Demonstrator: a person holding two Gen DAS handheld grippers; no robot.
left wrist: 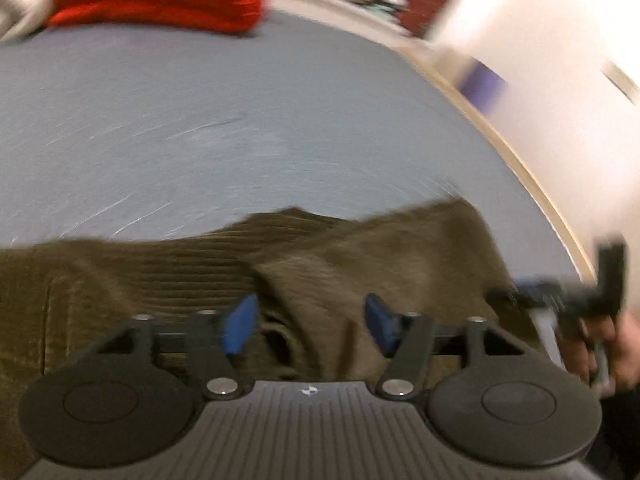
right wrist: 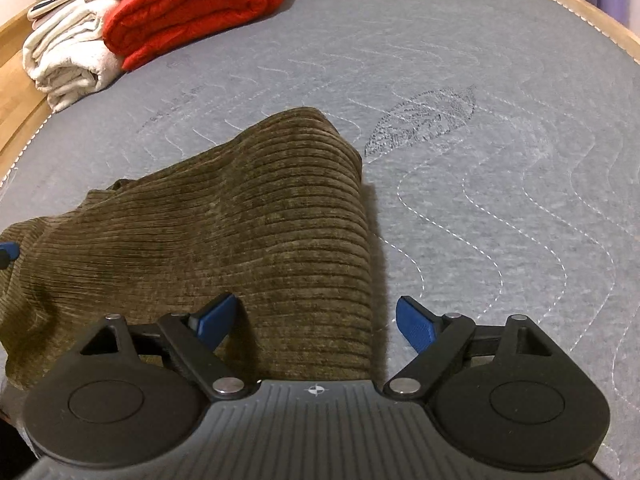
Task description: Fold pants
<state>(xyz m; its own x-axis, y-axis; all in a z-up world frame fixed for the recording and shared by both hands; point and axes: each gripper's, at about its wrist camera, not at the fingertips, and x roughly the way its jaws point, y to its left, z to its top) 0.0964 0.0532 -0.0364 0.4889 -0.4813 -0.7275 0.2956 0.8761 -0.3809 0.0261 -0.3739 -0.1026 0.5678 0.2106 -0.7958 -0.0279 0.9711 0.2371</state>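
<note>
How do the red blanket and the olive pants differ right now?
The red blanket is smooth, puffy and rolled into a neat bundle at the far edge of the mattress; the olive pants are ribbed corduroy, loosely laid and rumpled, near the camera. The blanket lies against a white towel; the pants lie alone. Both rest on the grey mattress.

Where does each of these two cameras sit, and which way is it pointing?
Left wrist: rides on the left gripper, looking down over its open blue fingers at the olive corduroy pants; a hand holding the right gripper shows at the edge.
Right wrist: rides on the right gripper, open over the pants' folded edge.
Shared: the pants, grey mattress, red blanket.
</note>
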